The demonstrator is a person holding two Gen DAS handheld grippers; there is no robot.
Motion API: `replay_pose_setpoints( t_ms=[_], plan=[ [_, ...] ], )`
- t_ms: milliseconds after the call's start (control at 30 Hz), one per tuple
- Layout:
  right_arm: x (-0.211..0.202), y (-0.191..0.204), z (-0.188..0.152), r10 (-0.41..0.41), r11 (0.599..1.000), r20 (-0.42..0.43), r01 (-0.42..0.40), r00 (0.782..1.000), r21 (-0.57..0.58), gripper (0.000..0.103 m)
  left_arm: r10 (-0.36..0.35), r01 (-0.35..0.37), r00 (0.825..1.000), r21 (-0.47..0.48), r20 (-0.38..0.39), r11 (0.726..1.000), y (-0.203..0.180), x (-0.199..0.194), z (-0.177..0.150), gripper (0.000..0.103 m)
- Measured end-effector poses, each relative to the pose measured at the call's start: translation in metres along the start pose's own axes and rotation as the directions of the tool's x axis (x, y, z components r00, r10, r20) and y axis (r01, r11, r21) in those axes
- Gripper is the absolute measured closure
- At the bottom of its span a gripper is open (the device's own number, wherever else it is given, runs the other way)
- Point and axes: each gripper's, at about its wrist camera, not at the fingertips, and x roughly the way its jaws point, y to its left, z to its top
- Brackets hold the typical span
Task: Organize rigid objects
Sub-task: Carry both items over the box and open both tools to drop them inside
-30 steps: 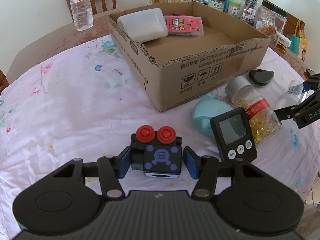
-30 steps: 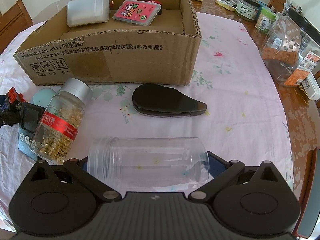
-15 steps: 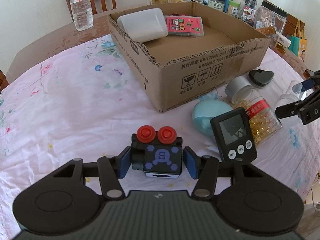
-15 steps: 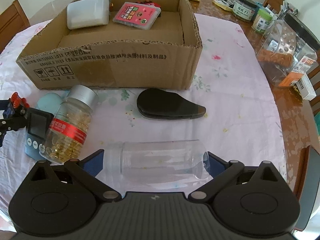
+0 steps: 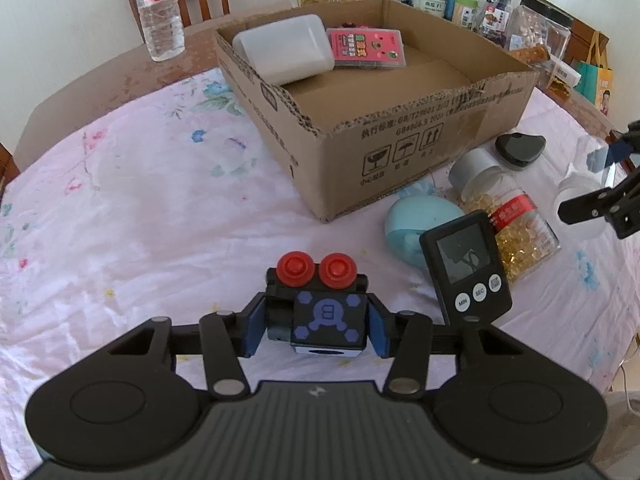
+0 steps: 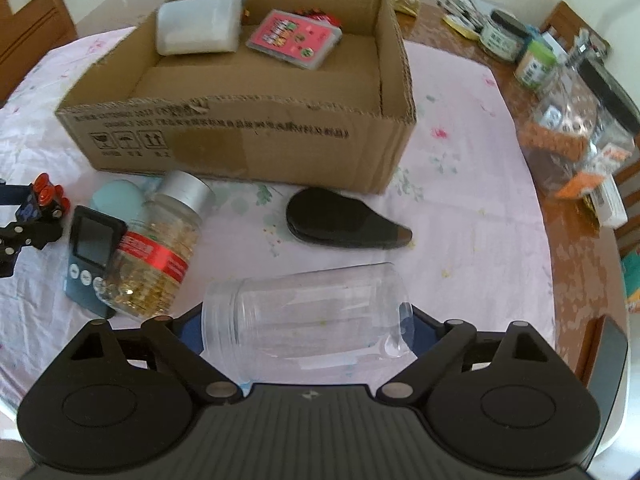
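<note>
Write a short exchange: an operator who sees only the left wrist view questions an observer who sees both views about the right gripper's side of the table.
Operator: My left gripper is shut on the toy robot. What is the right gripper doing?
Observer: Its jaws have just been closing on a clear jar that lies sideways between the pads, threaded neck towards the picture's left.
Operator: What shape is the black case by the cardboard box?
Observer: A long teardrop, lying flat, with a brown tip pointing away from the pill bottle.
Operator: Does it touch the jar?
Observer: No. Bare tablecloth shows between them.
</note>
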Motion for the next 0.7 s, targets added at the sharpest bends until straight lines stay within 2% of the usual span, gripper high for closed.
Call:
replay_pose_setpoints(
  t_ms=[233,300,500,700],
  plan=[
    [-0.022,-0.003,0.016,0.076,0.992,0.047,-0.071,0.996,-0.102,0.007,0.007,-0.007,1.000,-0.017,0.010,1.000,0.002,-0.032,0.010,0.053],
    [-0.031,-0.006,0.022,0.094,0.988,0.070,-0.085,0.993,-0.132,0.007,-0.010,0.011,1.000,-0.025,0.022,1.000,0.000,-0.047,0.017,0.053],
    [-0.056,-0.015,0.043,0.166,0.965,0.143,-0.130,0.976,-0.227,0.007,0.001,0.002,0.993,-0.029,0.121,1.000,-0.012,-0.080,0.052,0.053],
    [-0.068,-0.026,0.066,0.209,0.950,0.204,-0.148,0.957,-0.275,0.007,0.007,-0.004,0.984,-0.013,0.179,1.000,-0.027,-0.074,0.089,0.053]
  ],
)
